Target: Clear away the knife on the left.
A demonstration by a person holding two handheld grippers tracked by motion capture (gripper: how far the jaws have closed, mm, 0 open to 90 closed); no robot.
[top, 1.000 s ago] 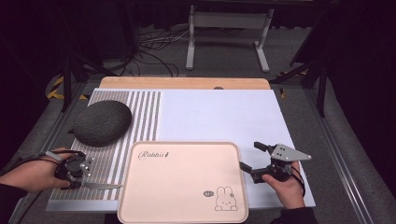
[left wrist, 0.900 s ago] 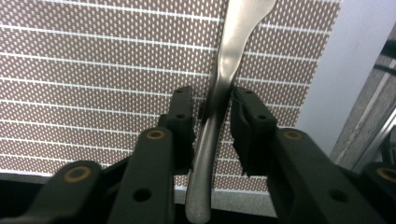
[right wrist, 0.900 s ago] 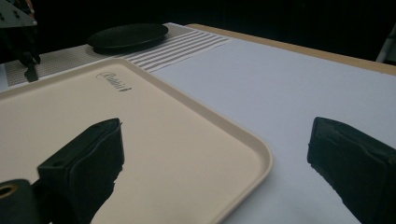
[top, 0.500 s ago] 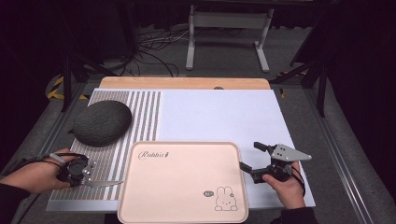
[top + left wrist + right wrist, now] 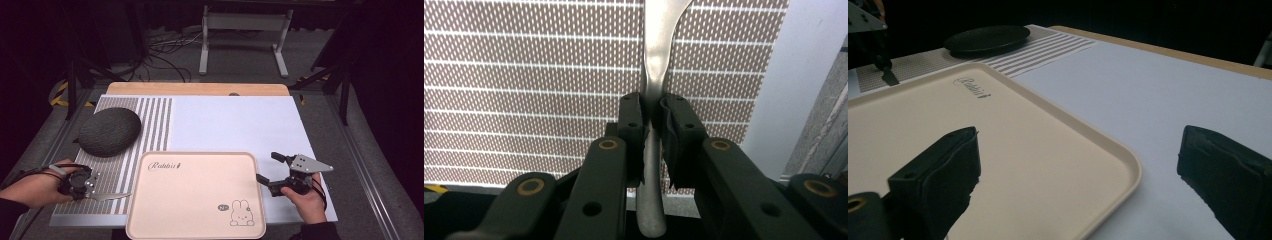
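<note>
A thin silver metal utensil (image 5: 655, 75) is pinched between the two black jaws of the left gripper (image 5: 652, 131). Its handle runs down between the pads, and its wider end sticks out past them. It may be a spoon or a knife; the end is cut off at the top of the left gripper view, so I cannot tell which. The jaws have just been closing, and now they press on the handle from both sides. In the high view the utensil (image 5: 107, 196) lies low over the striped mat (image 5: 150, 125) at the near left of the table, pointing right toward the pink tray (image 5: 150, 220). The tray sits near the front edge in the middle and has a little rabbit drawing in its near right corner. A dark round bowl (image 5: 109, 131) lies upside down on the striped mat, farther back on the left. A white sheet (image 5: 240, 125) covers the middle and right of the table. The right gripper (image 5: 272, 169) is at the tray's right edge with its jaws spread wide, one over the tray and one over the white sheet, holding nothing.
</note>
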